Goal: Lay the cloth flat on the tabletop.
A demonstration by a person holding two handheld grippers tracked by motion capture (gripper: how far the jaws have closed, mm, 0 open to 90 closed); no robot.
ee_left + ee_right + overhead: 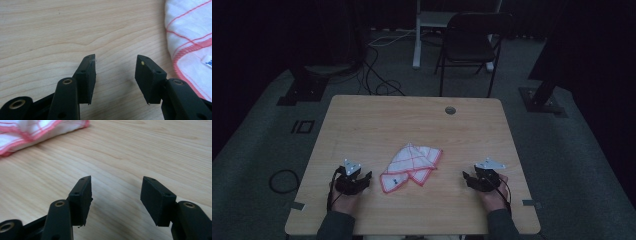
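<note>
A crumpled white cloth (411,166) with red stripes and red hems lies in the middle of the wooden table (412,120), near its front. My left gripper (365,178) rests low over the table to the cloth's left, open, nothing between its jaws. In the left gripper view the gripper (116,60) stands open over bare wood, with the cloth (190,42) at the right edge. My right gripper (467,178) sits to the cloth's right, open and holding nothing. The right gripper view has its open gripper (116,181) over bare wood and the cloth (37,130) at top left.
A round cable hole (450,110) sits near the table's far edge. Behind the table stand a black chair (469,45) and a white post (417,35), with cables (377,75) on the dark carpet. Black stand bases (302,90) flank the table.
</note>
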